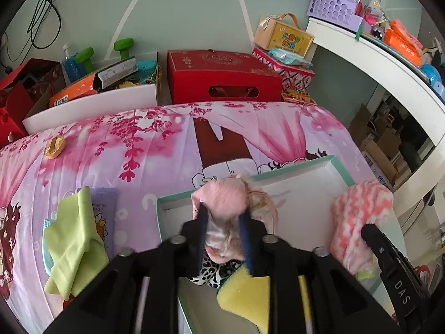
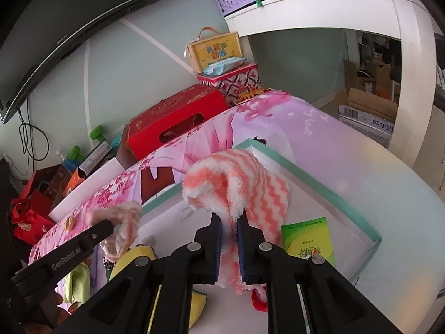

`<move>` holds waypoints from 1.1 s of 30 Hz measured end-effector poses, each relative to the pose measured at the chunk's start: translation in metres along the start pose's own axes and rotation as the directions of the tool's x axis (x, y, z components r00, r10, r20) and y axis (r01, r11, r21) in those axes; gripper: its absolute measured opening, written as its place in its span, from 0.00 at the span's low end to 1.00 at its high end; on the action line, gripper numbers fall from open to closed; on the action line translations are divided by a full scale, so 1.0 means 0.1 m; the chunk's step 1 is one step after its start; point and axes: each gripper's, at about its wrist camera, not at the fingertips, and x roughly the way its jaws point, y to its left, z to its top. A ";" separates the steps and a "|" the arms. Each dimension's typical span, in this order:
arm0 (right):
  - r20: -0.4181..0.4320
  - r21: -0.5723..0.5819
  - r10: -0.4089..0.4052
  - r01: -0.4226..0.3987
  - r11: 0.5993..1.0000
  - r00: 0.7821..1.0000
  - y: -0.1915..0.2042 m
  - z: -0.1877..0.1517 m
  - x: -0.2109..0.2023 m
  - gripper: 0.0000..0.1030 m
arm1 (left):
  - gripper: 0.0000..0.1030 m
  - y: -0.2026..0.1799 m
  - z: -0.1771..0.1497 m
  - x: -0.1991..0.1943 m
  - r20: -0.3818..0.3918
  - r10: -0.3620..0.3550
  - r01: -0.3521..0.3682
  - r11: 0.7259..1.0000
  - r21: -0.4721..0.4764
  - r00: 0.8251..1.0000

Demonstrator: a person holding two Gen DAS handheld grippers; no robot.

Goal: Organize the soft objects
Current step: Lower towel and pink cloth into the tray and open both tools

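Lime-green cloth [image 1: 73, 239] lay crumpled at the far left on the pink floral bedsheet [image 1: 155, 139], partly over a purple wipes packet [image 1: 104, 211], well apart from both tools. Not yet in the box.

Next along, my left gripper [image 1: 222, 222] hung over the near-left part of the teal-rimmed box [image 1: 338, 167]. A pale pink garment [image 1: 225, 208] sat between its blue pads [image 1: 246, 239], long axis running away from the tool along the fingers. The jaws stood partly apart; I could not tell whether the pads gripped the fabric or merely flanked it. I judged this a release into the box.

Box contents under the left tool: a leopard-print cloth [image 1: 215, 272] and a yellow sponge [image 1: 244, 292]. Toward the right wall: a green packet [image 2: 308, 242] lying flat on the white floor, and something red [image 2: 260, 300], mostly hidden.

Rightmost, my right gripper [image 2: 229, 239] was clamped on the coral-and-white zigzag towel [image 2: 244, 183], the towel draping over the fingertips and hanging down inside the box. Long axis roughly vertical, bulk above the pads.

Judgement: the towel was already above the box floor, so the coming move needed only a lowering and opening, with the right hand the nearer.
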 end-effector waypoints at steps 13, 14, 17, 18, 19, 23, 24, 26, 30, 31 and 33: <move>-0.056 -0.023 -0.039 0.038 0.999 0.998 0.01 0.01 0.00 0.57 | 0.65 0.09 -0.08 -0.16 -0.010 0.035 -0.035 0.998 -0.051 0.999; -0.060 -0.023 -0.044 0.043 0.999 0.997 0.01 0.01 0.00 0.58 | 0.68 0.11 -0.09 -0.19 -0.004 0.051 -0.051 0.997 -0.053 0.999; -0.073 -0.027 -0.063 0.061 0.998 0.995 0.00 0.01 0.01 0.64 | 0.81 0.19 -0.11 -0.23 -0.003 0.103 -0.103 0.993 -0.062 0.995; -0.076 -0.030 -0.071 0.069 0.997 0.995 -0.01 0.01 0.01 0.68 | 0.82 0.22 -0.12 -0.24 -0.008 0.122 -0.122 0.990 -0.069 0.992; -0.079 -0.032 -0.076 0.074 0.997 0.994 -0.01 0.01 0.02 0.70 | 0.83 0.26 -0.14 -0.24 -0.010 0.145 -0.146 0.986 -0.080 0.989; -0.093 -0.043 -0.085 0.082 0.996 0.992 -0.01 0.00 0.03 0.77 | 0.87 0.41 -0.20 -0.28 -0.004 0.208 -0.208 0.972 -0.113 0.978; -0.095 -0.047 -0.087 0.082 0.995 0.992 0.00 0.00 0.04 0.81 | 0.87 0.44 -0.22 -0.28 -0.006 0.221 -0.221 0.968 -0.118 0.975; -0.099 -0.062 -0.092 0.086 0.994 0.991 0.01 0.00 0.04 0.84 | 0.87 0.49 -0.26 -0.28 -0.012 0.243 -0.243 0.962 -0.128 0.970; -0.104 -0.087 -0.104 0.095 0.992 0.989 0.03 -0.02 0.05 0.96 | 0.88 0.62 -0.33 -0.29 -0.031 0.273 -0.274 0.948 -0.163 0.962; -0.104 -0.090 -0.109 0.099 0.991 0.989 0.03 -0.02 0.05 1.00 | 0.91 0.64 -0.34 -0.29 -0.034 0.278 -0.279 0.945 -0.171 0.960; -0.102 -0.092 -0.109 0.099 0.991 0.989 0.04 -0.02 0.04 1.00 | 0.96 0.70 -0.37 -0.30 -0.037 0.294 -0.296 0.938 -0.182 0.955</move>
